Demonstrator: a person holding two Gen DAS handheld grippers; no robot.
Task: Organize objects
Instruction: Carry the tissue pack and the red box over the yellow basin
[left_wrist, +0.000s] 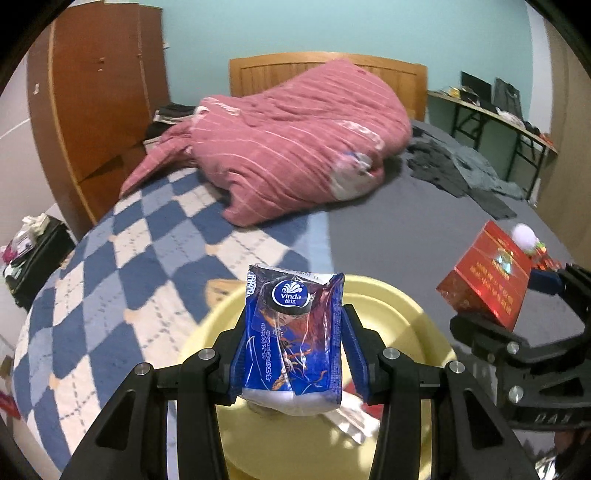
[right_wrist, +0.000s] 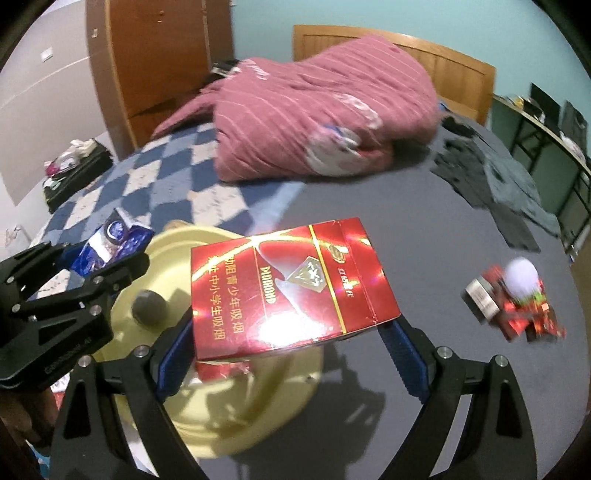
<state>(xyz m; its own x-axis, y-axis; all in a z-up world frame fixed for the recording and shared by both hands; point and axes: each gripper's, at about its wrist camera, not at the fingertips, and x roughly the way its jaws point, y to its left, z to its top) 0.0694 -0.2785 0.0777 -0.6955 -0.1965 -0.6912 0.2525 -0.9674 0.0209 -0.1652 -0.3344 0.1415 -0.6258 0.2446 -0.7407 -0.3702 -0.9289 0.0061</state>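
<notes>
The red cigarette carton hangs over the yellow basin, pinched across its width by the right gripper, whose jaws stand wide. It looks light, stiff and glossy, so probably slippery; the flat side faces suit a grip. Its long axis runs away from the camera. The blue Vinda tissue pack, soft and crushable, stands upright above the basin, squeezed in the nearly closed left gripper.
</notes>
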